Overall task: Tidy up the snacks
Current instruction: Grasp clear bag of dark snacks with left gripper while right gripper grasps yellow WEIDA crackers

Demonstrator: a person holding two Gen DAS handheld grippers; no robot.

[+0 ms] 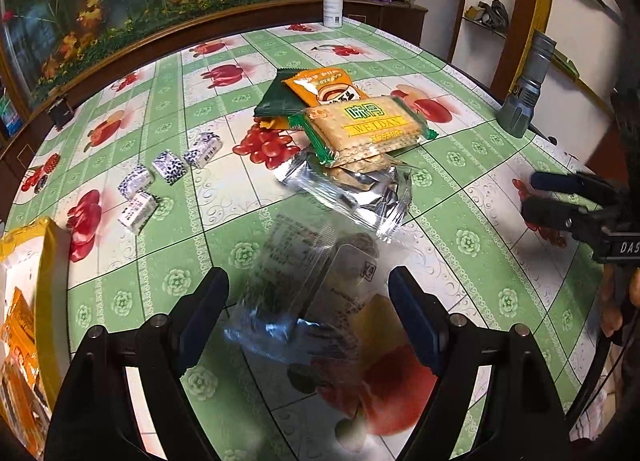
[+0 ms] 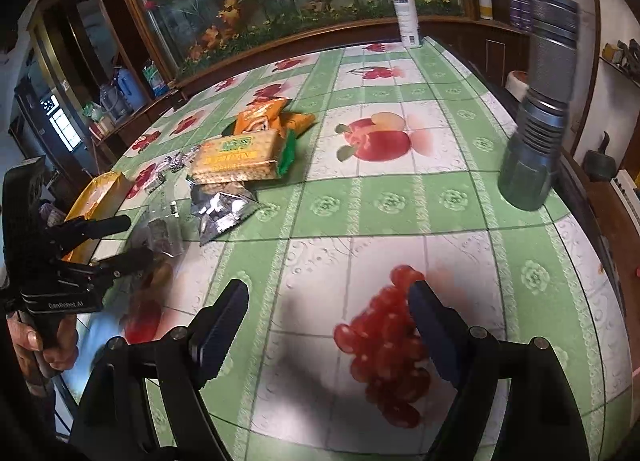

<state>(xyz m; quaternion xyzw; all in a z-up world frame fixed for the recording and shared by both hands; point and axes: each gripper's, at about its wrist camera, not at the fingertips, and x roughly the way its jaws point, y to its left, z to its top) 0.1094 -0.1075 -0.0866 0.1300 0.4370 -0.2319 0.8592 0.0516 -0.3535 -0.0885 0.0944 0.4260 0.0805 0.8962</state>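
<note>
Two handheld grippers are working over scattered snacks on a green, fruit-printed oilcloth table.

At far left, a yellow-rimmed open box is waiting at the table edge, seemingly the collecting place. The left gripper is standing with jaws spread wide around a blurred clear-plastic snack packet, pads not pressing it. Four small blue-and-white wrapped candies and a heaped pile topped by a yellow cracker pack are lying mid-table. The right gripper is hanging released and empty over bare cloth, with a grey metal flashlight crowding the right edge.
</note>
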